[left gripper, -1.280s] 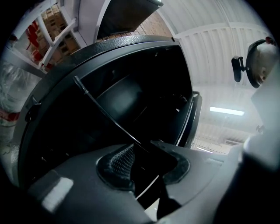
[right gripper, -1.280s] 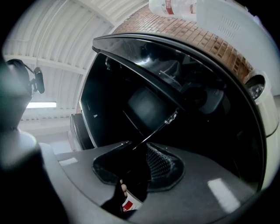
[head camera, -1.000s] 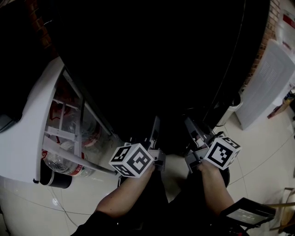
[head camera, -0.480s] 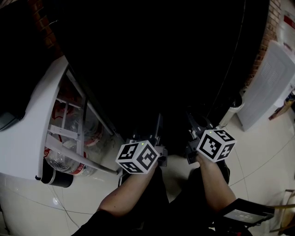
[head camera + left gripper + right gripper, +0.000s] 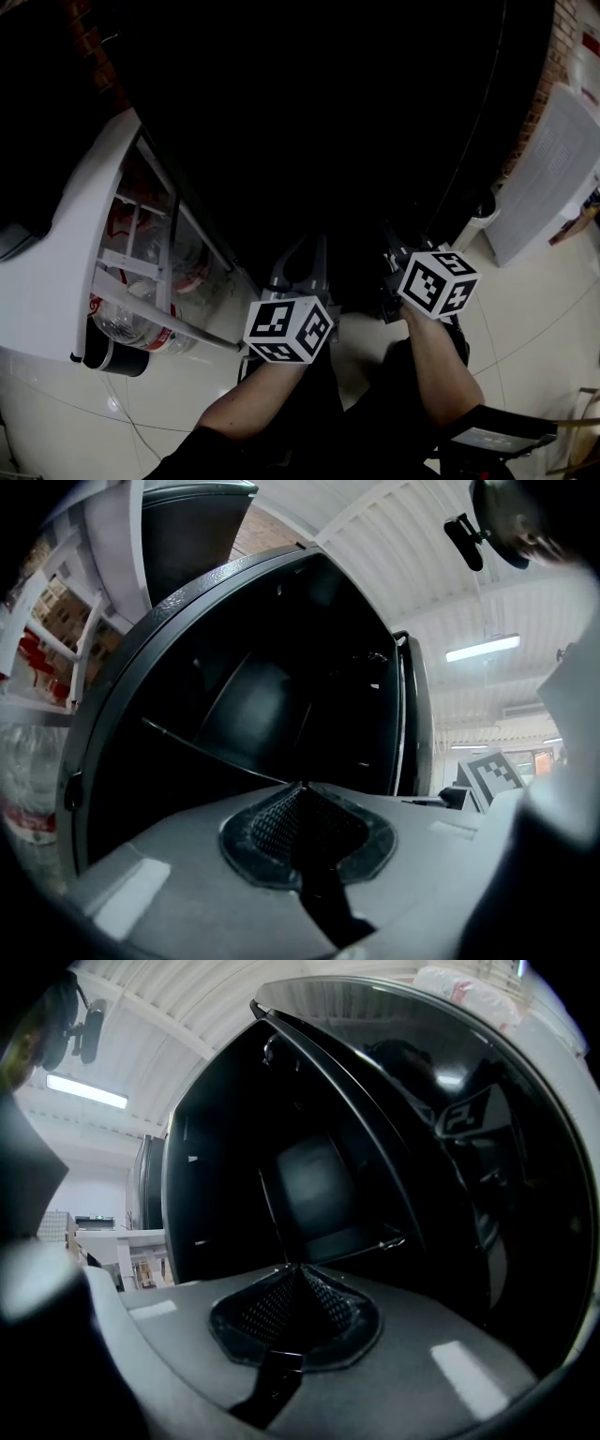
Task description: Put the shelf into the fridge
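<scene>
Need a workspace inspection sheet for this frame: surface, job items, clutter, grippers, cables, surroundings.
Surface: pale tiled floor.
Job's things: fridge open, interior dark. A thin edge, possibly the shelf, runs up to the left jaw tips; I cannot tell whether it is pinched.
Clutter: bottles in the rack of the white fridge door.
Grippers: left gripper and right gripper both aim into the fridge. Their jaws have just been closing; the pads are now together, with nothing clearly between them.
Cables: nothing seen.
Surroundings: white panel beside a brick wall.
</scene>
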Available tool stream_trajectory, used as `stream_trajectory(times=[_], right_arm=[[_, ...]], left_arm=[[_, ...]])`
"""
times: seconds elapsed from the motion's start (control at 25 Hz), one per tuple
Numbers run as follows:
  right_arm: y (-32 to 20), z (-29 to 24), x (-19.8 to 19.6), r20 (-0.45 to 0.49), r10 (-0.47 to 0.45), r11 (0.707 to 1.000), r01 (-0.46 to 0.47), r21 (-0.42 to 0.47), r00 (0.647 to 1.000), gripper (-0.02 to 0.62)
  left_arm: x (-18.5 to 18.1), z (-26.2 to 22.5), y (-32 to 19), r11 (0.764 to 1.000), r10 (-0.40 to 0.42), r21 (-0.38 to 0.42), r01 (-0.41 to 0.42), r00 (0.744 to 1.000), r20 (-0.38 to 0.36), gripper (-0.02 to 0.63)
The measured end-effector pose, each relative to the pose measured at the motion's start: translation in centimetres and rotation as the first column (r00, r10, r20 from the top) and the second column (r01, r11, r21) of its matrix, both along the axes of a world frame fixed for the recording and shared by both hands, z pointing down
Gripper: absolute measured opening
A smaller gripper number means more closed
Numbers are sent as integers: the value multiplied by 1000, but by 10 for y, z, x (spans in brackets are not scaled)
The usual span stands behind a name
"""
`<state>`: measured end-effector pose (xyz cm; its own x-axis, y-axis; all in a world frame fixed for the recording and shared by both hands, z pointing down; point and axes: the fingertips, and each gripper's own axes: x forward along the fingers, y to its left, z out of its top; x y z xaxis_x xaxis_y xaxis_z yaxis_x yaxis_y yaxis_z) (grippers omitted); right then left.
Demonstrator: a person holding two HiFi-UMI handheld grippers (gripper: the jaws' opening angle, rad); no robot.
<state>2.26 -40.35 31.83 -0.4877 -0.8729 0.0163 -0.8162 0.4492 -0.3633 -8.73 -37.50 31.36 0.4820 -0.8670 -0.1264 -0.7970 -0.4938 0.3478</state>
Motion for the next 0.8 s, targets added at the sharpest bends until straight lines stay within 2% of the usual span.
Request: stream_trajectory(times=[0.28,0.48,0.64,0.8], right_arm=[[-11,2,-3,-24,-8,1000,8,-1,1000,8],[-17,12,-9,-46,-18,1000,18,-11,999,8],[-23,10,-23,-84,-49,998,52,25,995,8],[-30,10,-18,-91,-49,998,52,28,995,6]], left_arm=[[-10,-1,-24,999,-49,-23,49,999,1,14],[-8,0,-30,998,-64,-8,64,997,38,23],[-12,0,-38,998,-69,-5,69,996,64,23],[-13,-3,-44,997,-83,2,83,993,86,21]])
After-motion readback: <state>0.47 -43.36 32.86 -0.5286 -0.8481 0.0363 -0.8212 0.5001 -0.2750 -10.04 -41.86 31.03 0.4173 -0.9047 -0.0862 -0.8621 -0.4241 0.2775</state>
